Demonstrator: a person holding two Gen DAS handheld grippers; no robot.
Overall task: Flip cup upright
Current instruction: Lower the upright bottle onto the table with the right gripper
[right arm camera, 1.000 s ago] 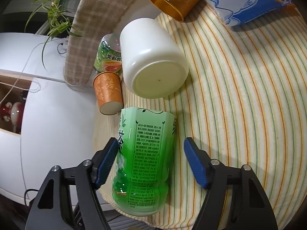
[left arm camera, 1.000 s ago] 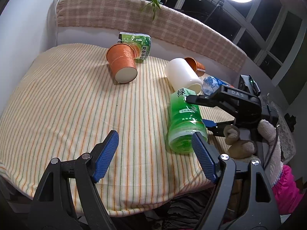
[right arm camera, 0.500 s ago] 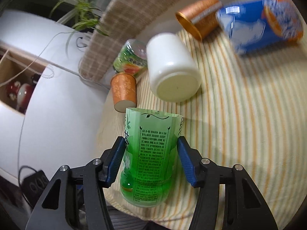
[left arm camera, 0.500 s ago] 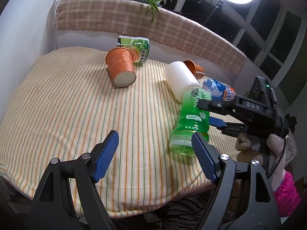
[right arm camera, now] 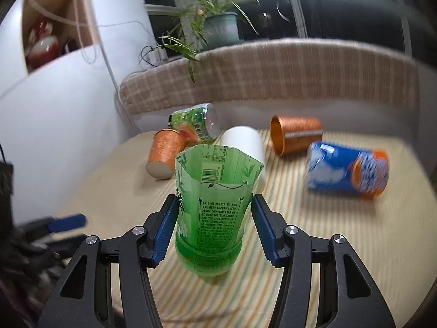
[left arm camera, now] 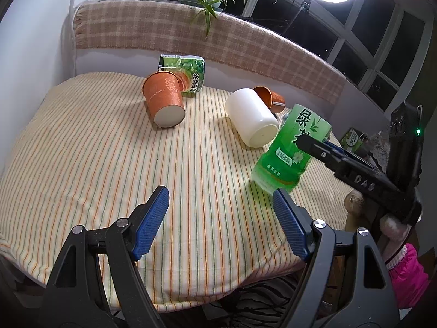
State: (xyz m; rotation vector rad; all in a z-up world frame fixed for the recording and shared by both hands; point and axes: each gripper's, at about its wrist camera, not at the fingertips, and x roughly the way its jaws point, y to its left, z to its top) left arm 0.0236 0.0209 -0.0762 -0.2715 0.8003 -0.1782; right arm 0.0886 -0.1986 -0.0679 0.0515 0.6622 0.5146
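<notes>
A green cut-bottle cup (right arm camera: pixel 213 213) with Chinese print sits between the blue pads of my right gripper (right arm camera: pixel 214 228), which is shut on it. The cup is tilted nearly upright, open end up, its base just above the striped tablecloth (right arm camera: pixel 341 232). In the left wrist view the same cup (left arm camera: pixel 291 150) leans at the table's right side with the right gripper's black finger across it. My left gripper (left arm camera: pixel 220 225) is open and empty over the cloth's near edge (left arm camera: pixel 82 169).
Lying on their sides: a white cup (left arm camera: pixel 252 121), an orange paper cup (left arm camera: pixel 164 98), a green-label cup (left arm camera: pixel 185 73), a copper cup (right arm camera: pixel 295 134) and a blue bottle cup (right arm camera: pixel 347 172). A plaid-covered backrest (left arm camera: pixel 218 43) bounds the far side.
My right gripper closed on the green cup, lifted it off the cloth and swung it from lying flat to nearly upright. The left gripper has barely moved.
</notes>
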